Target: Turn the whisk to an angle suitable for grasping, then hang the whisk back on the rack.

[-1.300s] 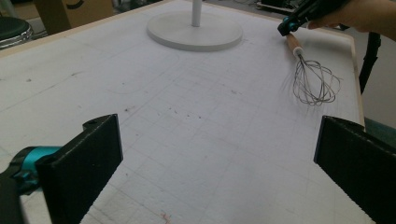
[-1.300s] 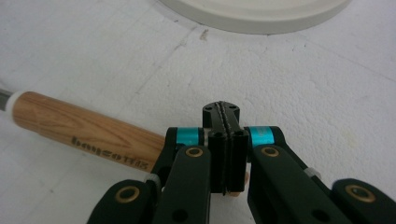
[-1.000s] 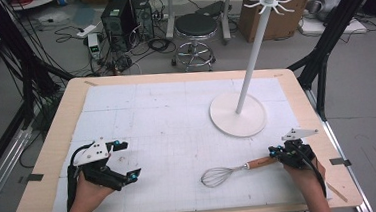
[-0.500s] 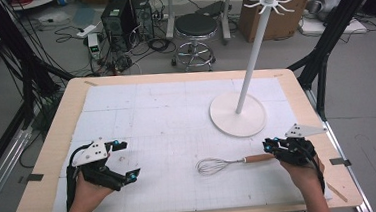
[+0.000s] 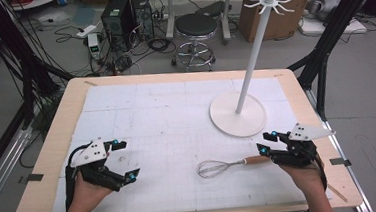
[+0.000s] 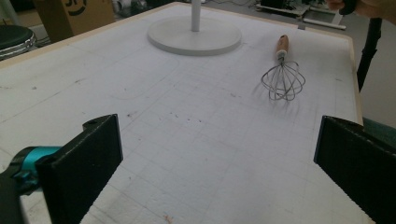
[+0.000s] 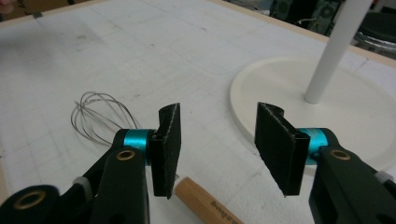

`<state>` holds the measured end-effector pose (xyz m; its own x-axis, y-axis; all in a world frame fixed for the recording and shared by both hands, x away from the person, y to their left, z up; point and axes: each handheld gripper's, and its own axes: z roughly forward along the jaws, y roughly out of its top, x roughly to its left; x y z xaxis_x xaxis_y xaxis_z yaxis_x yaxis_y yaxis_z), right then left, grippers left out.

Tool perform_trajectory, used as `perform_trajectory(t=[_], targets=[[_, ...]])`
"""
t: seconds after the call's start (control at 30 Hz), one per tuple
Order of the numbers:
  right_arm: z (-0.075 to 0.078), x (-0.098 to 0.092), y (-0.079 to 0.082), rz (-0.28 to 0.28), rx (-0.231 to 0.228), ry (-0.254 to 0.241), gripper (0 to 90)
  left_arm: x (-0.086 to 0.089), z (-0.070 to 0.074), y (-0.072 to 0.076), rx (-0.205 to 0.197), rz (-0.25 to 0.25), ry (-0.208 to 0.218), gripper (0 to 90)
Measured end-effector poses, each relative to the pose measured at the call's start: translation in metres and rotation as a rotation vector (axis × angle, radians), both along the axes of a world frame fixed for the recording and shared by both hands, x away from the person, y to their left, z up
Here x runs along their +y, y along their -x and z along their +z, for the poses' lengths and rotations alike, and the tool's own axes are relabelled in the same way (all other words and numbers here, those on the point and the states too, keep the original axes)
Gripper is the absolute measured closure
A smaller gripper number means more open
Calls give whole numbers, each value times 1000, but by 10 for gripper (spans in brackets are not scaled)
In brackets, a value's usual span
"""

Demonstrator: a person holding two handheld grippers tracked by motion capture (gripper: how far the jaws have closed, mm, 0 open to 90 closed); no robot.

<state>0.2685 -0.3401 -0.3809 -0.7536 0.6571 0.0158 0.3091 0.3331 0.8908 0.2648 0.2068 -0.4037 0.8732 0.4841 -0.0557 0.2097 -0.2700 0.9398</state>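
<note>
Whisk (image 5: pixel 229 165) flat on the white mat, near the front edge, wooden handle toward the right gripper (image 5: pixel 270 143) — jaws apart, empty, poised just above that handle, likely to grasp. Left gripper (image 5: pixel 124 160) wide open, well apart, idle.

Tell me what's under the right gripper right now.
Under the right gripper lies the whisk's wooden handle, flat on the white table mat, with the open jaws above it. The handle's end nearest the hand is covered by the gripper.
</note>
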Motion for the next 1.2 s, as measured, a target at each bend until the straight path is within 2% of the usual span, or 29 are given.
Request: perform_trajectory(t=[0.07,0.13,0.37,0.57,0.77,1.07,1.2], targets=[[1,1,0,6,-3,-4,482,1,1,0,-2,2,7,17],[3,1,2,21,-21,-22,427,2,2,0,-5,2,9,17],[4,0,1,27,-47,-58,313,4,1,-1,-5,6,4,17],[-2,0,-2,18,-32,-57,232,6,2,-1,-8,13,6,17],[-4,1,-5,38,-13,-36,215,5,1,-1,-3,13,8,17],[-7,4,-4,29,-1,18,214,3,0,-2,2,6,-2,17],[-7,8,-5,43,-5,57,214,1,1,-2,-3,3,2,17]])
